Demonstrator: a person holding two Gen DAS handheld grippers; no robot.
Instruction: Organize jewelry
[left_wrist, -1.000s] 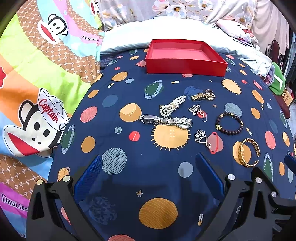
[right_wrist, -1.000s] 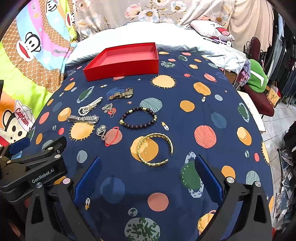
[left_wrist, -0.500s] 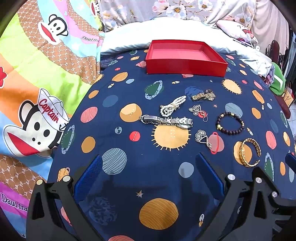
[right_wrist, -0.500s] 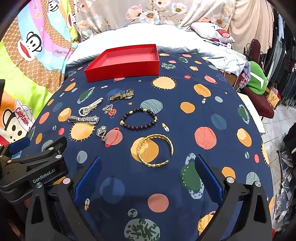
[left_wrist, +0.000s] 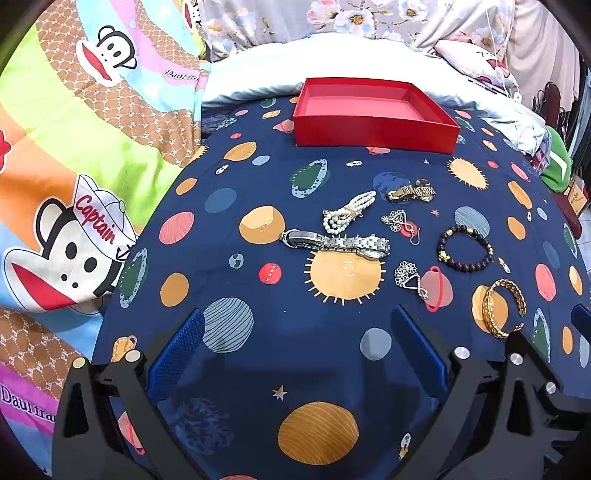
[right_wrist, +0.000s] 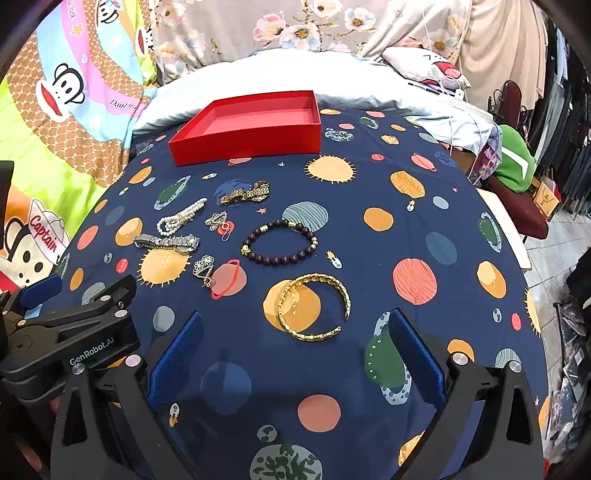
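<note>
Both grippers hang spread and empty: the left gripper (left_wrist: 295, 354) short of the silver metal watch (left_wrist: 334, 243), the right gripper (right_wrist: 291, 354) just short of the gold open cuff bangle (right_wrist: 314, 308). The shallow red cardboard tray (right_wrist: 251, 129) lies far ahead.

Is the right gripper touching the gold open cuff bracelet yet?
Apart. The right wrist view shows dark blue cloth between the gold open cuff bracelet and the right gripper, whose jaws are spread wide.

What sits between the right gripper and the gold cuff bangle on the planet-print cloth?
Nothing visible: the open right gripper faces the gold cuff bangle across bare navy planet-print cloth.
</note>
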